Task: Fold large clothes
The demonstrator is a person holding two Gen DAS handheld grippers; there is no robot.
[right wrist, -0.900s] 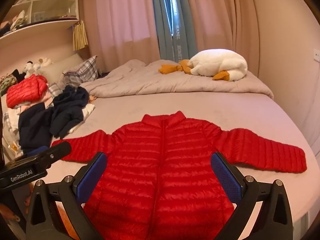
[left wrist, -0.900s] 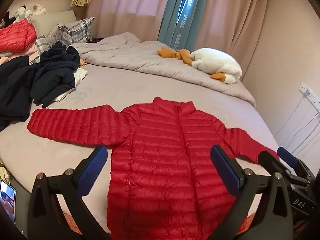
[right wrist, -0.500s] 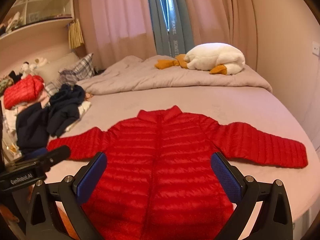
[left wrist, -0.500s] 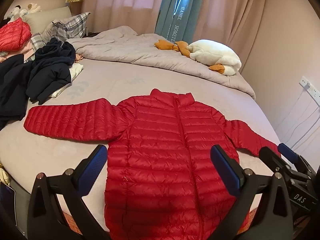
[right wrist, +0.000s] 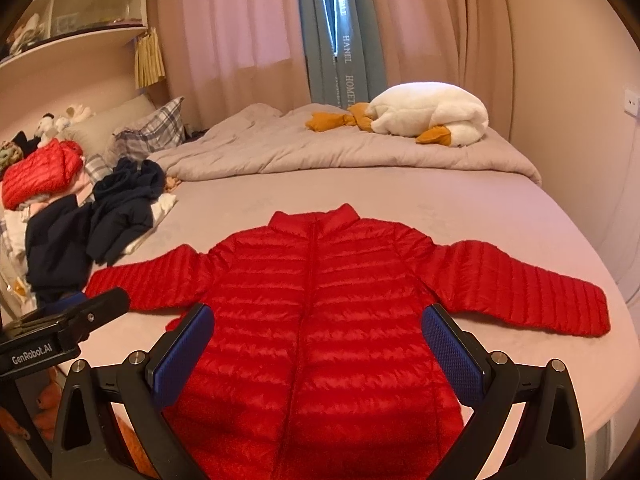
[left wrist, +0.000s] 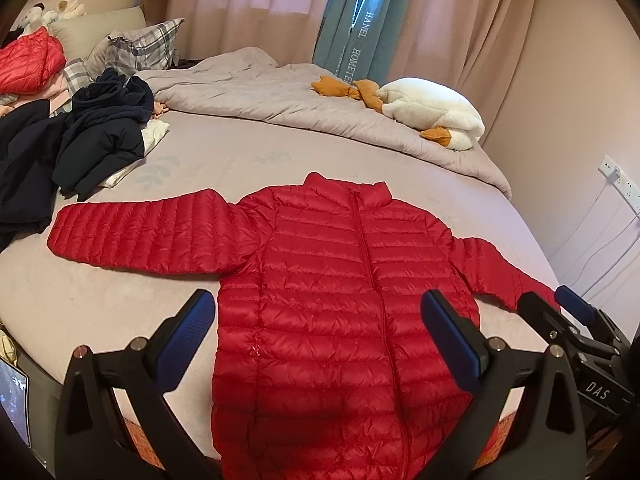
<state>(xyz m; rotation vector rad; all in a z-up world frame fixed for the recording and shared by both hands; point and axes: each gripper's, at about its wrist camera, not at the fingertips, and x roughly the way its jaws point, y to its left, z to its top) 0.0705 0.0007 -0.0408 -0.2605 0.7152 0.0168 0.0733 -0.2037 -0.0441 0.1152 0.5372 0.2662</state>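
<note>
A red quilted puffer jacket (left wrist: 332, 280) (right wrist: 320, 312) lies flat and zipped on the bed, collar away from me, both sleeves spread out sideways. My left gripper (left wrist: 318, 334) hovers open above its lower body, with nothing between the blue pads (left wrist: 184, 332). My right gripper (right wrist: 318, 340) is also open over the jacket's lower half and holds nothing. In the left wrist view the right gripper's body (left wrist: 580, 332) shows at the right edge. The left gripper's body (right wrist: 56, 328) shows at the left edge of the right wrist view.
A pile of dark navy clothes (left wrist: 80, 140) (right wrist: 100, 216) lies at the bed's left side, with a second red jacket (right wrist: 40, 172) behind it. A grey duvet (left wrist: 280, 100) and a white plush goose (right wrist: 428, 116) lie at the far side. Wall sockets (left wrist: 620, 184) are on the right.
Both views have tilted and pulled back slightly: the jacket now sits a little lower in each frame. The jacket itself has not moved, and both grippers stay open.
</note>
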